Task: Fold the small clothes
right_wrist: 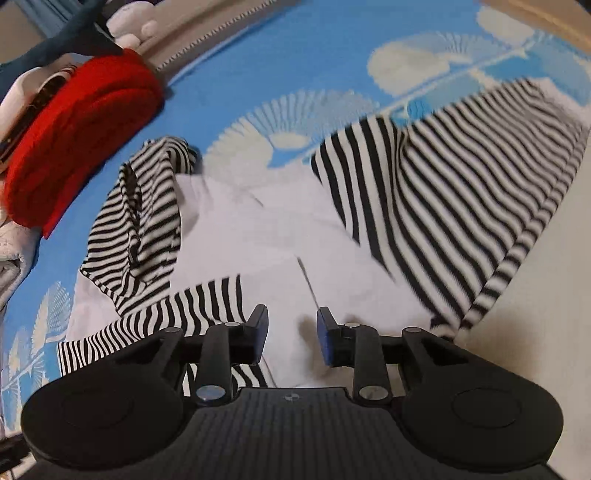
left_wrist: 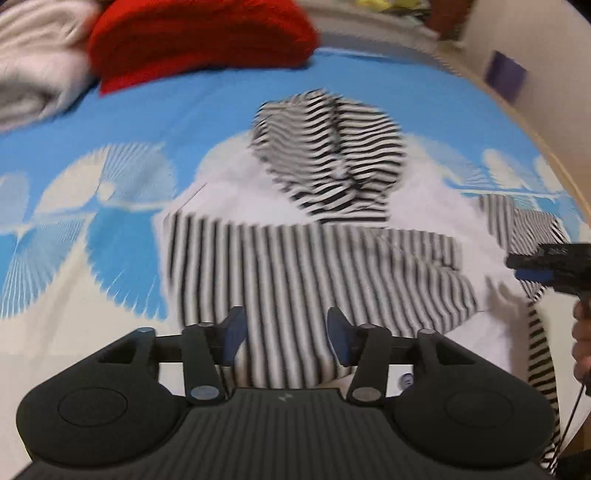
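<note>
A small white hooded top (left_wrist: 236,199) with black-and-white striped hood (left_wrist: 328,155) and sleeves lies on the blue patterned bed sheet (left_wrist: 184,110). A striped sleeve (left_wrist: 295,266) is folded across its body. My left gripper (left_wrist: 286,332) hovers open just over that sleeve, with nothing pinched. In the right wrist view the hood (right_wrist: 147,206) lies at the left and a broad striped part (right_wrist: 443,192) at the right. My right gripper (right_wrist: 291,328) stands open over the white body (right_wrist: 258,229). It also shows at the right edge of the left wrist view (left_wrist: 532,262), beside another striped sleeve.
A folded red garment (left_wrist: 199,40) (right_wrist: 81,133) and pale folded clothes (left_wrist: 33,74) sit at the far left of the bed. Plush toys (right_wrist: 74,33) lie behind them. A person's hand (left_wrist: 581,339) shows at the right edge. The bed's edge (left_wrist: 535,129) curves along the right.
</note>
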{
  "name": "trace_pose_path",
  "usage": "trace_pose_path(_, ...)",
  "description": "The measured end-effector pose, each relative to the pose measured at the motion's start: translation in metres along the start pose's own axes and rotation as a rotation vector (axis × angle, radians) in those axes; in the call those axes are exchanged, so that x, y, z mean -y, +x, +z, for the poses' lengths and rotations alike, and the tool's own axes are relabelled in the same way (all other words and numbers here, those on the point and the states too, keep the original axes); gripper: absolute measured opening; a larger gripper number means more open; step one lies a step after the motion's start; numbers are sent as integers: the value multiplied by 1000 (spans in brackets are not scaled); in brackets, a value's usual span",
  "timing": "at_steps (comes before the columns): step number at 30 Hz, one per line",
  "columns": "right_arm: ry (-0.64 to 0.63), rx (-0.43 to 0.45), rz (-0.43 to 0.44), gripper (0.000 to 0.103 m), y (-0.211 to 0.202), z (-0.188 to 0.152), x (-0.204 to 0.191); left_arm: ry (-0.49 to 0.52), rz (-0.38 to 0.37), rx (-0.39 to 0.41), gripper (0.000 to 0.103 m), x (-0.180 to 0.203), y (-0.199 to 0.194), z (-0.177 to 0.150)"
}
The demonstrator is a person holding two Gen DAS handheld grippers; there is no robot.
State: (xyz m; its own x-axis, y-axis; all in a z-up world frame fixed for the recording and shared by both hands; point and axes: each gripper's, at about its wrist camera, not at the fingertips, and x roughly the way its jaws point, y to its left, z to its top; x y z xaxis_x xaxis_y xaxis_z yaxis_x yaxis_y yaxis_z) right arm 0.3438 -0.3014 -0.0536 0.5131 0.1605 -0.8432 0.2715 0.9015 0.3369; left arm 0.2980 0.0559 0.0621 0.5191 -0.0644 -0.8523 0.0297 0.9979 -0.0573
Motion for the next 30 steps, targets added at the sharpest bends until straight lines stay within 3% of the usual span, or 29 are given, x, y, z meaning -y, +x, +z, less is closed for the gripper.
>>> trace_pose_path(7,-58,40,-20,32,-9,5,4,6,18,-40,58,25,18,3)
trace_pose_path(11,-40,82,-39,32,-21,21,27,-1,8,-28,58,25,17,3)
trace_pose_path(20,138,195,-129,32,-32,72,146,-1,6,-31,58,26,18,3)
trace_pose_path(25,320,209,-200,32,-16,78,216,9,12,-37,58,21,20,1)
trace_pose_path(30,417,245,-233,32,6,78,248,-14,27,-44,58,14,24,2)
